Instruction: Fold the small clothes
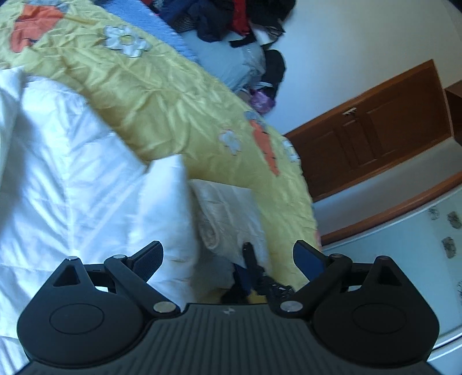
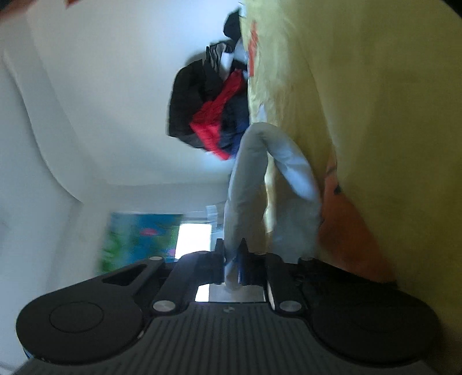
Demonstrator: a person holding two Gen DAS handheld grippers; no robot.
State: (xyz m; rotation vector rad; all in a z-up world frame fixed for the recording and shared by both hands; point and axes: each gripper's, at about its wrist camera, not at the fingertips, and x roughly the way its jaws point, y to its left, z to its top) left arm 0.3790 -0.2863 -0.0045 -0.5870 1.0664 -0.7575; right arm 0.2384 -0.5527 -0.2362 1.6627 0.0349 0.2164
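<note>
Right gripper (image 2: 232, 253): clamped on a pale garment (image 2: 245, 184), which hangs beside the yellow bedspread (image 2: 375, 115).
Left gripper (image 1: 228, 256): spread wide, empty, over white bedding (image 1: 72, 173).
Risk: thin pinch; cloth may slip out or fold crooked.
Containers: none visible; unfolded clothes pile (image 1: 231, 20) lies loose.

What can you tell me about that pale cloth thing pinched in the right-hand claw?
The pale garment is a soft, light grey-white fabric piece, pinched at one end by the shut right claw. From the grip it stretches away in two limp, tube-like strands that meet farther out, forming a loop. It lies against the yellow bedspread. The picture is blurred, so its exact type is unclear.
</note>
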